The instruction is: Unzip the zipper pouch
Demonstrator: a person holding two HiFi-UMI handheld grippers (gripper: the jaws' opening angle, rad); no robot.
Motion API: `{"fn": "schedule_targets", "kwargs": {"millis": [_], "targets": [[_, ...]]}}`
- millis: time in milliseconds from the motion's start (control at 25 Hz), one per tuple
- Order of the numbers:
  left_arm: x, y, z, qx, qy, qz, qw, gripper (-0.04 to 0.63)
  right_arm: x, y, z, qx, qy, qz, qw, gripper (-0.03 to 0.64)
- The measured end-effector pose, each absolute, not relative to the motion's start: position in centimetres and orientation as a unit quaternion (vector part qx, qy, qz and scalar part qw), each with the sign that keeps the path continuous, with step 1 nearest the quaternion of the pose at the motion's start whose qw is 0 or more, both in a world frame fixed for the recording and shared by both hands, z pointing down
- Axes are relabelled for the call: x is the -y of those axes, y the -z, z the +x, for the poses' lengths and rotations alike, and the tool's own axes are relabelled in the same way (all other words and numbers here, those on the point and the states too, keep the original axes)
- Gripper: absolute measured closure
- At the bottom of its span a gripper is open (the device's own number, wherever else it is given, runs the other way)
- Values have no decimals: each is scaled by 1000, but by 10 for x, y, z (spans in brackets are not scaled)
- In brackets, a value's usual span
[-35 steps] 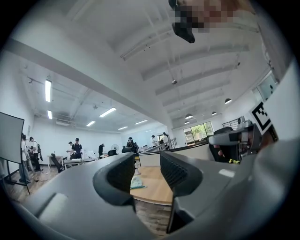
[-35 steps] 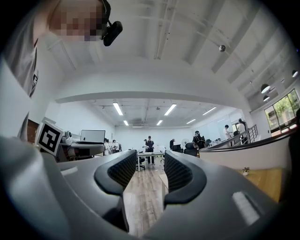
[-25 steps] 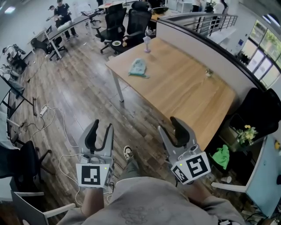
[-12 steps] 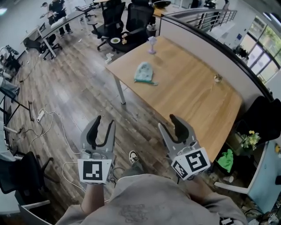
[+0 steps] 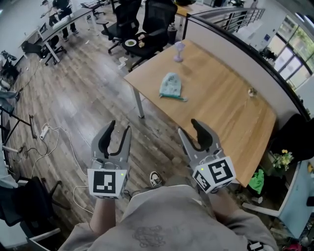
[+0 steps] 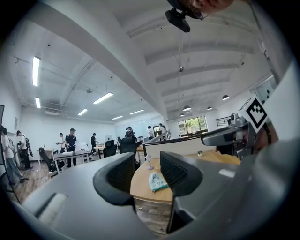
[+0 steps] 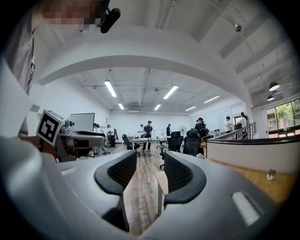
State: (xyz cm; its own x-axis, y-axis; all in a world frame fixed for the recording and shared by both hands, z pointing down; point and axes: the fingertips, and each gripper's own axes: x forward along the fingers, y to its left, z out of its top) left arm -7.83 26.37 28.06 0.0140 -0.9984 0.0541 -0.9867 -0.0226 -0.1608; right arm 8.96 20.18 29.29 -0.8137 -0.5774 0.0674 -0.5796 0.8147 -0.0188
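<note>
A person stands on a wooden floor (image 5: 73, 98) in an open office, holding the left gripper (image 5: 119, 128) and the right gripper (image 5: 188, 128) side by side at waist height, both aimed forward towards a wooden counter (image 5: 221, 115). In the left gripper view, the fingers (image 6: 117, 180) stand apart with nothing between them; through the gap the pale green zipper pouch (image 6: 157, 181) shows in the distance. In the right gripper view, its fingers (image 7: 180, 176) are likewise apart and hold nothing, with the near corner of the counter seen beyond them. The zipper pouch (image 5: 170, 86) lies flat on the counter near its left edge, well apart from both grippers, a teal strip along its near side. A small stemmed cup (image 5: 179, 50) stands farther back near the counter's far corner, and a small object (image 5: 251, 91), too small to identify, sits near the far right edge. Black office chairs (image 5: 157, 14) cluster beyond the counter, a white cable (image 5: 64, 142) trails across the floor at left, and one shoe (image 5: 156, 179) shows between the grippers.
</note>
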Motion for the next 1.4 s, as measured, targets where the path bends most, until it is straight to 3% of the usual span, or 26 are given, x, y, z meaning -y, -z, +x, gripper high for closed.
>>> {"fn": "schedule_targets", "kwargs": {"millis": [520, 1400], "targets": [[-191, -312, -127, -690, 96, -718, 7, 426, -130, -347, 52, 942, -99, 314, 65, 448], [90, -327, -196, -640, 146, -754, -9, 426, 135, -382, 1, 915, -145, 363, 99, 448]]}}
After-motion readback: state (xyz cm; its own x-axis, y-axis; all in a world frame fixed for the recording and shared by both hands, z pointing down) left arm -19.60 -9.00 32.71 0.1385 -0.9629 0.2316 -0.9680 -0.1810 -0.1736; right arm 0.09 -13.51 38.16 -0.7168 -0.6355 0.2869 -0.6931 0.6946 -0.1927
